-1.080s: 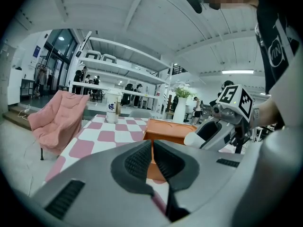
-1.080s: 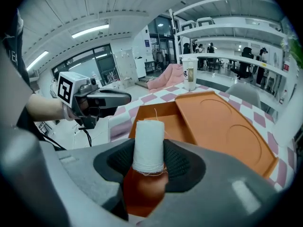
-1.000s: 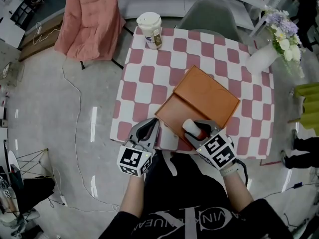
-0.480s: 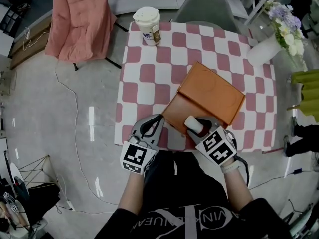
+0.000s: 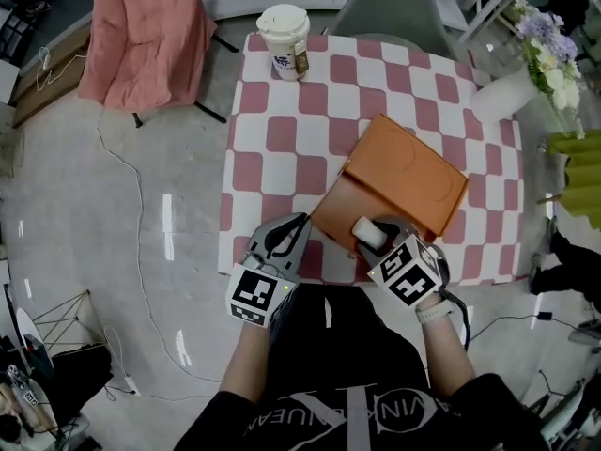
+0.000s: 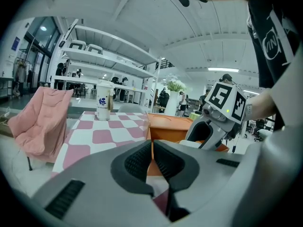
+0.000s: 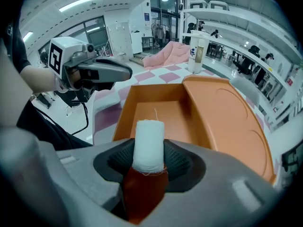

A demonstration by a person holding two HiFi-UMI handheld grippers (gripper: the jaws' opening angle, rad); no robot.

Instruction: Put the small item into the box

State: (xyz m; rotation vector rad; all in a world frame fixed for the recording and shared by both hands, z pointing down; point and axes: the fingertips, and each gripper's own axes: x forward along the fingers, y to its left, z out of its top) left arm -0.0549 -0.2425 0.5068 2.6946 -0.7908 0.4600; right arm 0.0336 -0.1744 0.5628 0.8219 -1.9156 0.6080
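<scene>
An open orange box [image 5: 334, 210] lies on the checkered table [image 5: 282, 158], its lid [image 5: 408, 172] propped along the tray's right side. My right gripper [image 5: 374, 234] hovers over the tray's near edge, shut on a small white roll [image 5: 365, 231]. In the right gripper view the roll [image 7: 148, 144] stands upright between the pads of that gripper [image 7: 148, 162], with the tray floor [image 7: 161, 110] and the lid [image 7: 227, 117] just beyond. My left gripper [image 5: 282, 239] is shut and holds nothing at the table's near edge, left of the box. From the left gripper [image 6: 152, 152] the box [image 6: 170, 126] shows ahead.
A paper cup [image 5: 283, 42] stands at the table's far left corner. A white vase with flowers [image 5: 505, 97] sits at the far right. A pink folding chair [image 5: 146, 36] is on the floor to the left, a grey chair [image 5: 394, 22] behind the table. A cable [image 5: 141, 242] runs across the floor.
The head view has shifted a little. My right gripper, still holding the white roll, has stayed over the near edge of the box. The left gripper has barely moved.
</scene>
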